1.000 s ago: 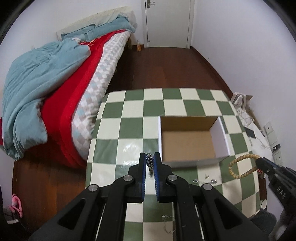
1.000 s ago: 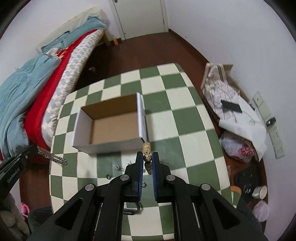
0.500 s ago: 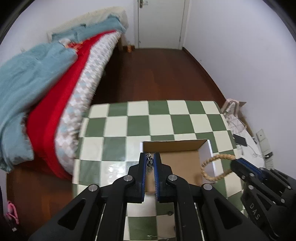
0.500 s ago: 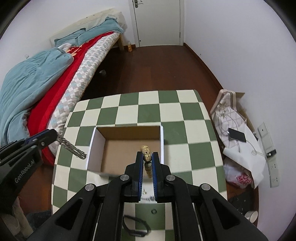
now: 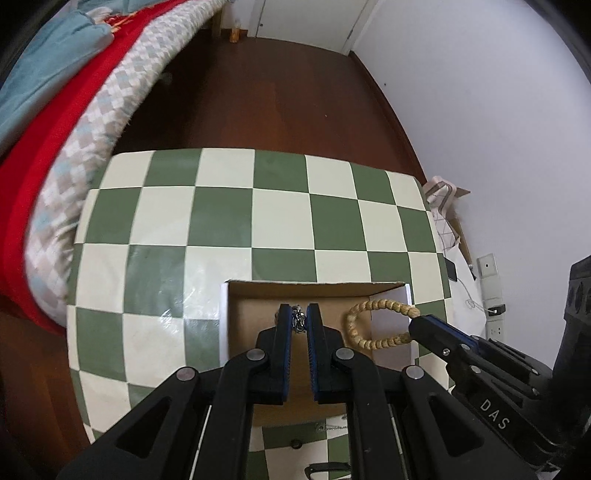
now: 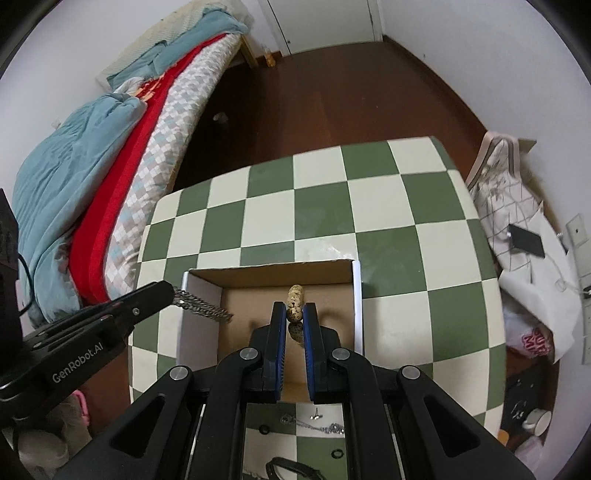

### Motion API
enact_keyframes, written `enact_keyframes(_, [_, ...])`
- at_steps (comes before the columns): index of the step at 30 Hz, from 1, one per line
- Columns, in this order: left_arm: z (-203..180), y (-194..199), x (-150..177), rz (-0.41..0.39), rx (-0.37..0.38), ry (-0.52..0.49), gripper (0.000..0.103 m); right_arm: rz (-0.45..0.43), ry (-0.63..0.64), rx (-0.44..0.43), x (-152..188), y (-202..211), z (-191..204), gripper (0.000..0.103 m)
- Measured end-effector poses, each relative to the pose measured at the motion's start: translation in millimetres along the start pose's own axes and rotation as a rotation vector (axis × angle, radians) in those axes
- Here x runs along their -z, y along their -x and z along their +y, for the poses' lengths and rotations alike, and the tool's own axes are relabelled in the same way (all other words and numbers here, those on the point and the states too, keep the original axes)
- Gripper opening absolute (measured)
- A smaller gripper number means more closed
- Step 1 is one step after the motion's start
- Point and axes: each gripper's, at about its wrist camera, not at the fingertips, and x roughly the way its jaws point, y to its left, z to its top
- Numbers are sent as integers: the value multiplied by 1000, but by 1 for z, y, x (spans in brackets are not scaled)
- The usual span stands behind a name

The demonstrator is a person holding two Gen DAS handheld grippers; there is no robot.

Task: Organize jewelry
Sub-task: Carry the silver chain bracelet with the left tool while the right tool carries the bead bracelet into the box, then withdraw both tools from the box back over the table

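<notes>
L gripper (image 5: 299,319) pinches chain (image 6: 203,307), R gripper (image 6: 295,317) pinches beads (image 5: 373,325), both over box (image 5: 223,321).

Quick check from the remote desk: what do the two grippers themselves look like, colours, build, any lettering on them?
Both are matte black, with angular linkage arms, silver pivot rivets and blue ribbed finger pads. The left gripper shows white "GenRobot.AI" lettering in the right wrist view; the right gripper shows white "DAS" in the left wrist view. A thin black cable hangs behind the left one.

White walls (image 5: 480,110) and a white door (image 6: 325,22) bound a dark wood floor (image 5: 266,92), with a bed (image 6: 122,122) under red and blue covers beside the green-checked table (image 5: 221,221).
</notes>
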Motion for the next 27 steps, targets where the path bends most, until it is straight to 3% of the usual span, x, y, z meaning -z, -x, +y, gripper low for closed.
enact_keyframes(3, [0,-11,-5,31,-2,-13,6,25,-13,-13,-6,-11,-5,9])
enact_keyframes(9, [3,-12,-7,12,-129,-41,12,114,-39,-32,-15,-30,-14,12])
enact_keyframes(11, [5,-7,-6,-17,-181,-52,23,107,-34,-1,-15,-28,-14,24])
enact_keyframes(13, [8,-1,-5,-44,-227,-57,51,93,-29,32,-14,-24,-14,48])
enact_keyframes(14, [9,3,-4,-65,-253,-59,71,89,-29,49,-13,-21,-14,49])
enact_keyframes(15, [11,6,-2,-88,-280,-61,81,88,-25,64,-12,-20,-14,49])
enact_keyframes(17, [14,10,3,-106,-321,-67,91,81,1,121,-8,-17,-12,53])
enact_keyframes(18, [15,12,6,-111,-341,-70,97,78,15,147,-6,-16,-11,62])
enact_keyframes(19, [17,13,11,-117,-369,-74,100,77,34,186,-2,-16,-9,75])
enact_keyframes(22, [21,16,24,-137,-416,-83,103,71,70,258,10,-16,-6,96])
enact_keyframes(27, [26,20,47,-150,-435,-73,103,72,113,303,31,-19,2,103])
